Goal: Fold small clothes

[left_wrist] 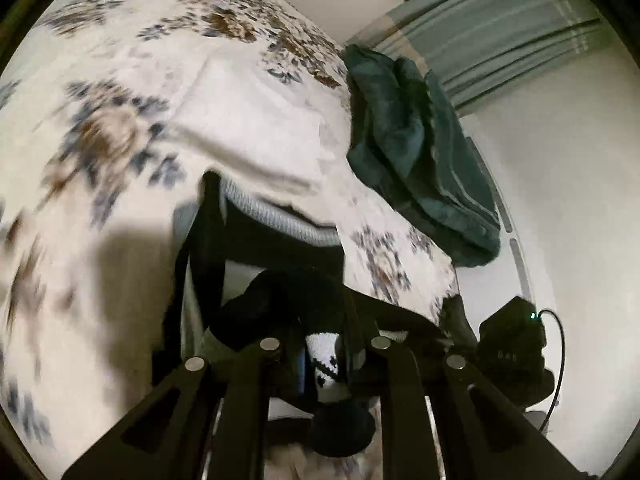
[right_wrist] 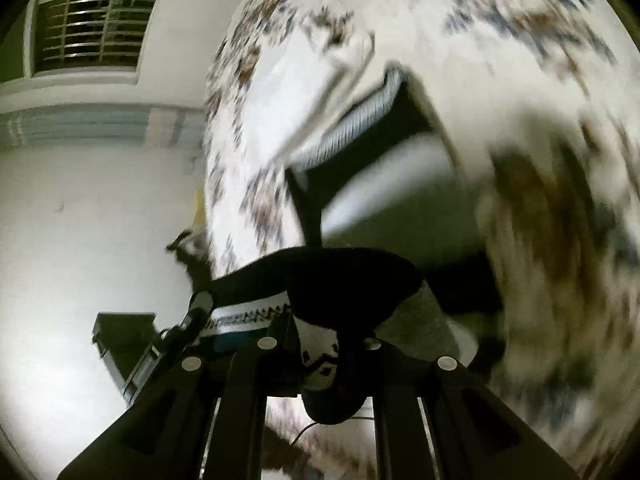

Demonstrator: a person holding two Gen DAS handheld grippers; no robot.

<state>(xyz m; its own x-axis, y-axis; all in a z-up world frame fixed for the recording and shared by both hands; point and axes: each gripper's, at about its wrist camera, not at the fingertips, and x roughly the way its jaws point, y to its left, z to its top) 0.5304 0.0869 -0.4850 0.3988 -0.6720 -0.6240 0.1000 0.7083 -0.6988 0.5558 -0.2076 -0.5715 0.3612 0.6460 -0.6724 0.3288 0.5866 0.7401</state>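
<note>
A small black garment with a white patterned band (left_wrist: pixel 324 364) is pinched in my left gripper (left_wrist: pixel 326 354), whose jaws are shut on it. The same garment (right_wrist: pixel 344 284) stretches across to my right gripper (right_wrist: pixel 320 354), also shut on its black and white patterned edge. It hangs lifted between the two grippers above a bed with a white floral cover (left_wrist: pixel 120 120). A white and grey ribbed garment (left_wrist: pixel 280 216) lies on the bed just beyond; it also shows in the right wrist view (right_wrist: pixel 352 128). Both views are motion-blurred.
A dark green folded towel (left_wrist: pixel 416 148) lies at the bed's far edge. White walls, striped curtains (left_wrist: pixel 500 36) and a barred window (right_wrist: pixel 92 28) surround the bed. A black device with a cable (left_wrist: pixel 516 348) sits beside the bed.
</note>
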